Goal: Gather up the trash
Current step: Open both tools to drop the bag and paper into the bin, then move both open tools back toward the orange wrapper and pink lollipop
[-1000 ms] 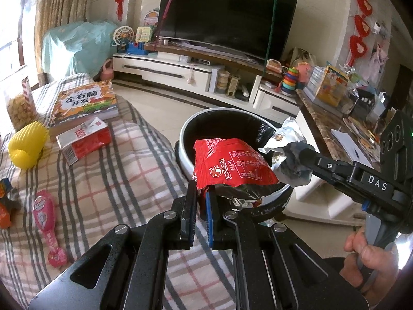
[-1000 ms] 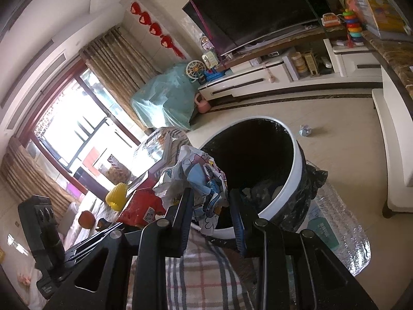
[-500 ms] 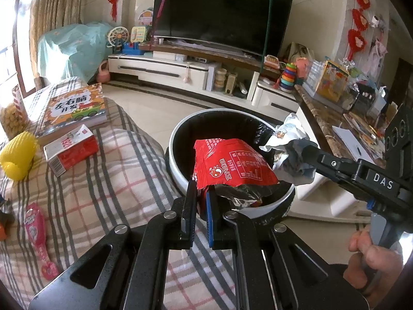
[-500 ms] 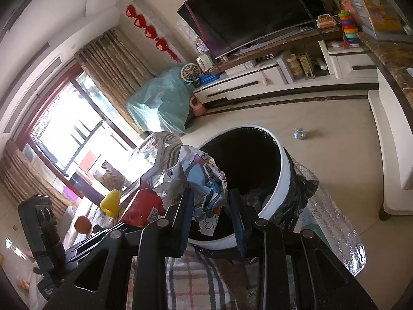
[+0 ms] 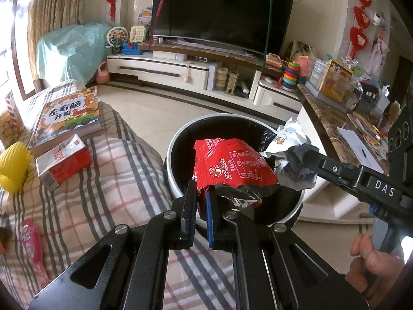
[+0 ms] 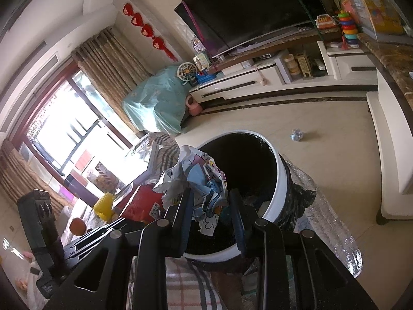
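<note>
My left gripper [image 5: 201, 193] is shut on a red snack wrapper [image 5: 232, 166] with a silver inside, and holds it over the near rim of a round bin [image 5: 175, 139] with a white rim and a black liner. The right gripper [image 6: 211, 201] is shut on a crumpled white and blue cartoon wrapper [image 6: 198, 178], also over the bin [image 6: 281, 180]. In the left wrist view that crumpled wrapper [image 5: 291, 149] hangs at the bin's right edge, held by the right gripper [image 5: 307, 160]. The red wrapper [image 6: 144, 204] shows at the left in the right wrist view.
A checked cloth [image 5: 90, 193] covers the surface on the left, with a red and white carton [image 5: 62, 162], a children's book [image 5: 67, 113], a yellow toy [image 5: 13, 168] and a pink packet [image 5: 32, 240]. A small crumpled scrap [image 6: 296, 134] lies on the floor. A marble-topped counter [image 5: 325, 118] stands to the right.
The left wrist view has shifted: the bin has come nearer and more central under the red wrapper, and the cloth items have slid left. Both grips are unchanged.
</note>
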`<action>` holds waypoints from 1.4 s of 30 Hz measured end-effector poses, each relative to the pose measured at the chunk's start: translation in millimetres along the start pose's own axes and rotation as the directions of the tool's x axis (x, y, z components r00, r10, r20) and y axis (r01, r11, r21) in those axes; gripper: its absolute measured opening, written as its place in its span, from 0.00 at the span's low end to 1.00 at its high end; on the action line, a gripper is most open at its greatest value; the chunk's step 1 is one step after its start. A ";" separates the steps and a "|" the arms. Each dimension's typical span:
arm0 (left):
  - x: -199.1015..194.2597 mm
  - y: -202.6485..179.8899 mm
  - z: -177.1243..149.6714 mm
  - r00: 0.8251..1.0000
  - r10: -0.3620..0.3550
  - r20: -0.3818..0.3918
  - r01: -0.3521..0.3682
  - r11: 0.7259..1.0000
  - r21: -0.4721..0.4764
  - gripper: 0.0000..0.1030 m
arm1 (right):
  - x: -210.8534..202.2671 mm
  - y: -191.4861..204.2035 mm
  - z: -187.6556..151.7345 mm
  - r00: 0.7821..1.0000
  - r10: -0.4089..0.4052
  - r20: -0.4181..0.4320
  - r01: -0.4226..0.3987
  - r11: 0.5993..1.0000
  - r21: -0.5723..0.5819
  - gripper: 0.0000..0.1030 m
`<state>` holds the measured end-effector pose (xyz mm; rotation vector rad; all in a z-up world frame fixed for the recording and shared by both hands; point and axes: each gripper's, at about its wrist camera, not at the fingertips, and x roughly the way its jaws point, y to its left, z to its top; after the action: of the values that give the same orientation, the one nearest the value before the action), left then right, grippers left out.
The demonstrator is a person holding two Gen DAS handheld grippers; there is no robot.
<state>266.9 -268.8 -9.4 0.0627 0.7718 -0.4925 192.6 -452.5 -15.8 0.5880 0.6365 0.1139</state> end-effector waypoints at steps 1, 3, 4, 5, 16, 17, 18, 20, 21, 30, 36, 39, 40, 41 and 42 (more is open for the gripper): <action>1.9 -0.3 1.3 1.000 0.000 -0.002 0.000 1.000 0.001 0.05 | 1.2 -0.1 0.9 1.000 -0.001 -0.002 0.001 1.000 -0.001 0.28; 6.3 -1.2 3.1 1.000 0.002 -0.008 -0.002 1.000 0.005 0.05 | 4.6 -1.1 3.9 1.000 -0.005 -0.006 0.005 1.000 -0.006 0.28; 7.7 -1.3 3.9 1.000 0.002 -0.010 -0.002 1.000 0.005 0.05 | 6.3 -0.7 4.9 1.000 -0.008 -0.008 0.008 1.000 -0.008 0.28; 9.7 -1.5 4.5 1.000 0.002 -0.013 -0.002 1.000 0.005 0.05 | 7.6 -0.3 5.0 1.000 -0.011 -0.010 0.011 1.000 -0.010 0.28; 19.7 -1.7 9.2 1.000 -0.001 -0.030 0.002 1.000 0.009 0.05 | 22.0 1.8 11.1 0.998 -0.047 -0.036 0.047 0.999 -0.021 0.28; 20.3 -2.5 10.0 0.999 -0.003 -0.032 0.003 1.000 0.010 0.05 | 23.1 0.8 11.6 0.998 -0.050 -0.039 0.049 0.999 -0.021 0.28; 20.7 -3.0 10.6 0.999 -0.003 -0.034 0.004 1.000 0.011 0.05 | 23.9 0.8 12.1 0.998 -0.053 -0.041 0.052 0.998 -0.021 0.28; 21.6 -3.5 11.4 0.999 -0.001 -0.035 0.001 1.000 0.009 0.06 | 25.9 -1.4 13.7 0.997 -0.055 -0.046 0.054 0.998 -0.018 0.29; 22.2 -4.4 11.8 0.999 -0.004 -0.039 0.004 1.000 0.008 0.07 | 26.8 -2.4 14.6 0.997 -0.054 -0.050 0.053 0.998 -0.017 0.31; 13.2 0.8 4.2 1.000 0.012 -0.025 -0.012 1.000 0.000 0.47 | 24.9 -3.6 13.7 0.995 -0.073 -0.062 0.072 0.997 -0.019 0.50; -0.2 17.1 -18.1 0.999 0.011 -0.033 -0.012 0.999 -0.048 0.48 | 15.3 3.8 4.7 0.997 -0.064 -0.039 0.063 0.998 -0.025 0.73; -8.9 27.4 -31.2 0.999 0.014 -0.038 -0.017 0.997 -0.079 0.49 | 11.4 12.5 -2.9 0.998 -0.054 -0.034 0.052 0.998 -0.040 0.78; -12.5 31.3 -35.9 0.999 0.015 -0.038 -0.018 0.996 -0.093 0.50 | 10.4 16.3 -6.7 0.998 -0.048 -0.034 0.046 0.998 -0.045 0.79; -16.0 35.6 -39.7 0.999 0.016 -0.037 -0.020 0.994 -0.105 0.50 | 9.3 18.7 -9.0 0.998 -0.045 -0.033 0.043 0.998 -0.050 0.80; -20.3 40.6 -44.0 0.999 0.018 -0.035 -0.022 0.993 -0.119 0.50 | 8.1 23.6 -13.8 0.999 -0.038 -0.032 0.036 0.998 -0.060 0.80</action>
<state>244.0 -214.5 -32.2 -0.0320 0.8312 -0.4261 192.8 -424.0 -16.0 0.5173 0.6738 0.1075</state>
